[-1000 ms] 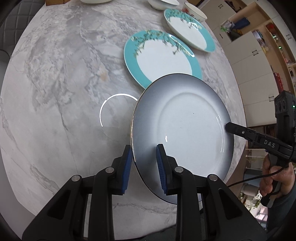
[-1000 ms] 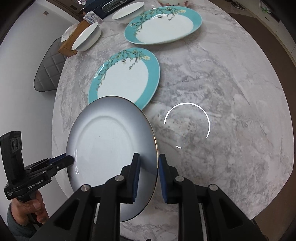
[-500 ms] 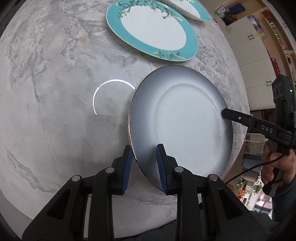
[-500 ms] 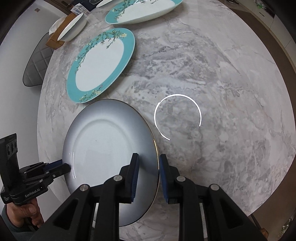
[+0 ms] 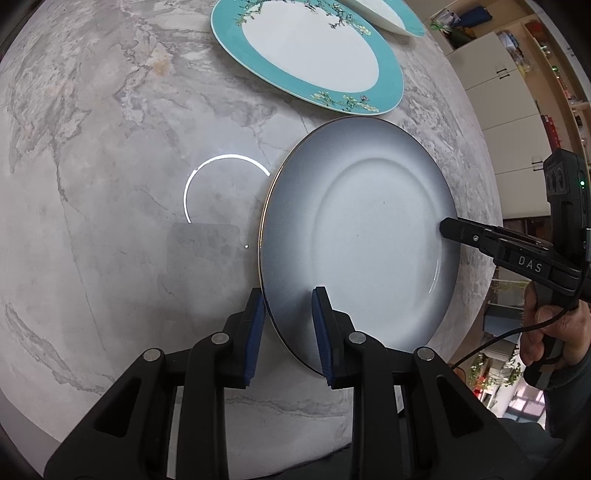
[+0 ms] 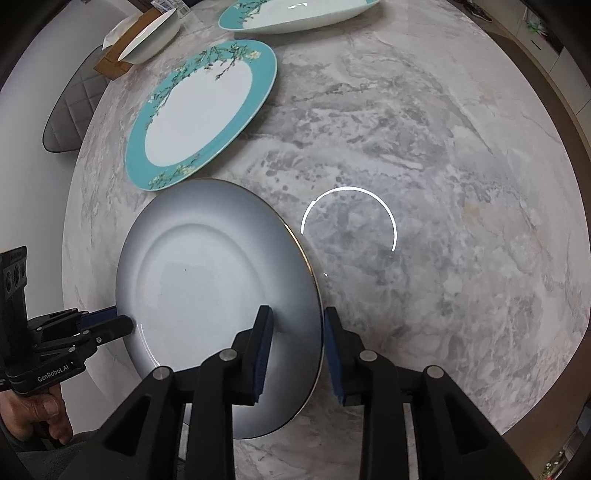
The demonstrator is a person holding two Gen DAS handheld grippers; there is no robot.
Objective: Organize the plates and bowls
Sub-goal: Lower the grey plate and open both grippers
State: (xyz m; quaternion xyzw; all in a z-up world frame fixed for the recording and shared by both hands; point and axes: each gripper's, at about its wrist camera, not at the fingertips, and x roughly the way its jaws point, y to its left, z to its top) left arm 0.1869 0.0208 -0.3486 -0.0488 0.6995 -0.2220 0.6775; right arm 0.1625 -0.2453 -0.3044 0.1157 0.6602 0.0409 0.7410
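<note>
A grey-rimmed white plate (image 5: pixel 369 236) with a thin gold edge is held over the marble table between both grippers; it also shows in the right wrist view (image 6: pixel 207 280). My left gripper (image 5: pixel 288 325) is shut on its near rim. My right gripper (image 6: pixel 297 343) is shut on the opposite rim and shows at the plate's right edge in the left wrist view (image 5: pixel 448 227). A teal-rimmed floral plate (image 5: pixel 306 55) lies flat just beyond it, also in the right wrist view (image 6: pixel 201 110). A second teal plate (image 6: pixel 295 16) lies farther back.
The round marble table (image 5: pixel 110 147) has its edge close under the held plate. A white bowl (image 6: pixel 151 35) sits by a cardboard box (image 6: pixel 114 62) at the far left edge. A grey chair (image 6: pixel 70 114) stands beyond. Cupboards (image 5: pixel 509 96) stand at the right.
Both grippers have carried the grey plate back toward the near table edge. It overlapped the teal plate a second ago and now stands clear of it. The grip is unchanged.
</note>
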